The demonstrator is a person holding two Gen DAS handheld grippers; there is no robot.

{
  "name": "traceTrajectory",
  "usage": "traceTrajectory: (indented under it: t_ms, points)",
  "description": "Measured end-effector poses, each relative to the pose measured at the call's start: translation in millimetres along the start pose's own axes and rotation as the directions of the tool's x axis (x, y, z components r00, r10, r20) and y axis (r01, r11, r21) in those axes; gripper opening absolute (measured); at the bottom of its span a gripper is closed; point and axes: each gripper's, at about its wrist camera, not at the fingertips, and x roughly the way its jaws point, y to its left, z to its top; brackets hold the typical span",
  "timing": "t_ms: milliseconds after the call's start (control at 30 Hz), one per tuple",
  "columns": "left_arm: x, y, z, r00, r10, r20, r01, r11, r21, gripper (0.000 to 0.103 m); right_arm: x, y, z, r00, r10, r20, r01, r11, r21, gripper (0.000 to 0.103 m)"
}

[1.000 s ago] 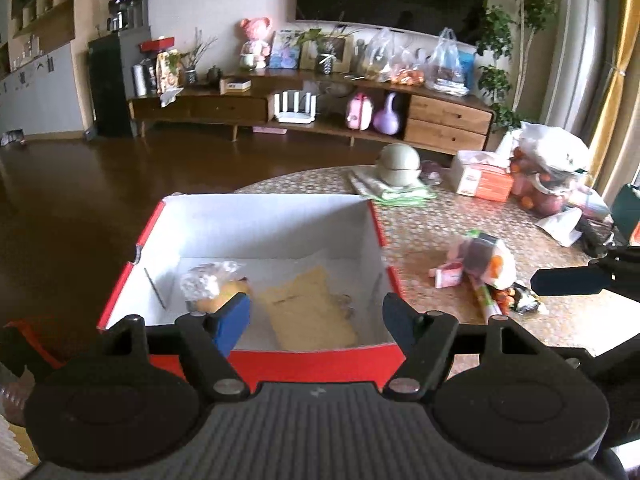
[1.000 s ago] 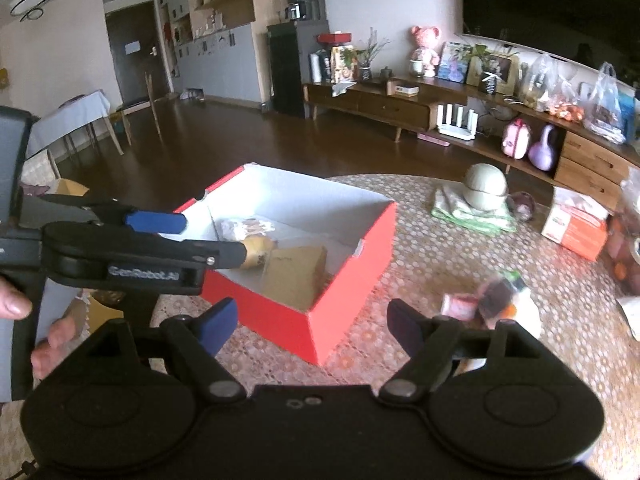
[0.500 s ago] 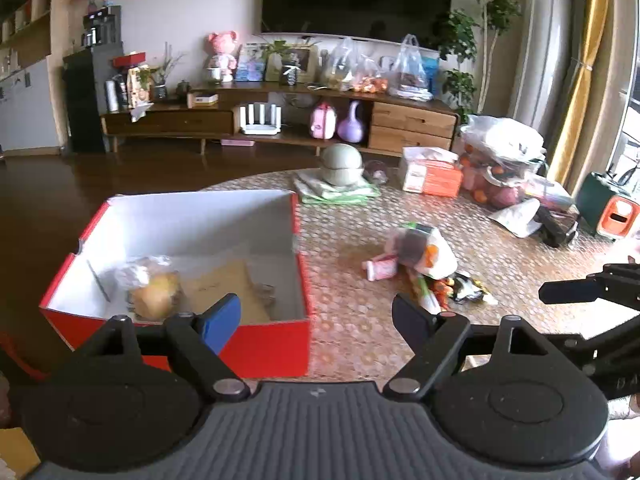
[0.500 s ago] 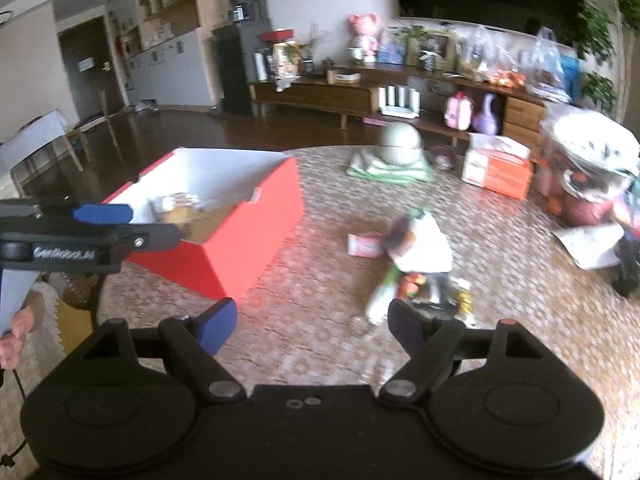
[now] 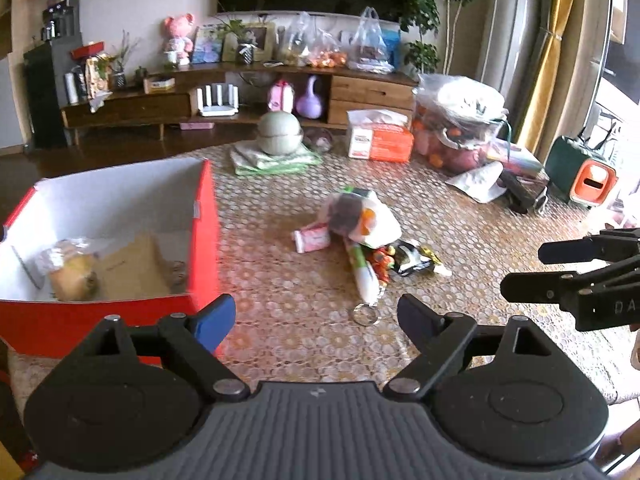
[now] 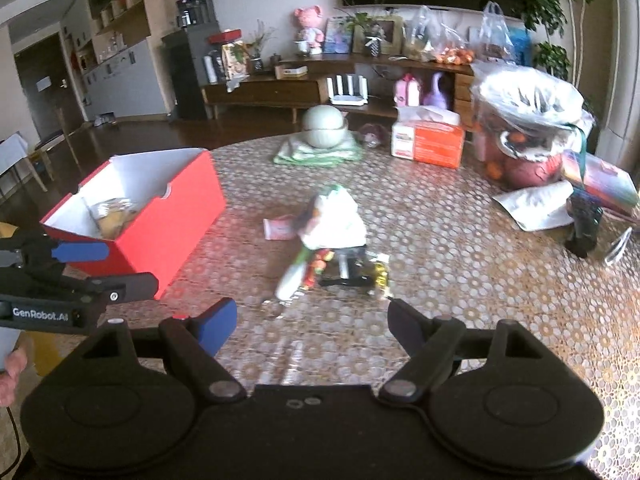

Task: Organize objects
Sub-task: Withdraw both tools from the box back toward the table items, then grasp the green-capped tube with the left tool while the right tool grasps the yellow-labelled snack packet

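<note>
A red box (image 5: 206, 236) with a white inside stands at the table's left; in it lie a wrapped bun (image 5: 72, 278) and a brown paper piece (image 5: 136, 268). A pile of loose things lies mid-table: a white pouch (image 5: 366, 220), a pink packet (image 5: 312, 240), a white tube (image 5: 362, 270), a key ring (image 5: 366, 316) and a dark wrapper (image 5: 412, 258). My left gripper (image 5: 316, 320) hangs just short of the pile, its jaws opening with nothing between them. My right gripper (image 6: 312, 316) is open and empty, near the same pile (image 6: 332, 228). Each gripper shows at the other view's edge.
At the back of the table are a green bowl on a folded cloth (image 5: 278, 134), an orange tissue box (image 5: 380, 142) and a bagged heap of fruit (image 5: 456, 120). A white sachet (image 5: 478, 182) and a black object (image 5: 520, 196) lie at the right. A person's hand (image 6: 12, 364) holds the left gripper.
Both grippers have swung right, away from the red box and toward the pile of loose things. The left jaws stand wider than before. The right jaws look unchanged.
</note>
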Motion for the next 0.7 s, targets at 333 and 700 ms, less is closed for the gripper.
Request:
traceTrajectory:
  t_ms: [333,700]
  points:
    - [53,-19,3,1.000,-0.005,-0.005,0.005,1.000,0.019,0.103,30,-35,3,0.999,-0.028,-0.030,0.029,0.999,0.034,0.082]
    - [116,-29,5,0.998,0.039,-0.053,-0.036,0.998,0.051,0.103,83,-73,9,0.993,-0.097,-0.068,0.102,0.992,0.071,0.082]
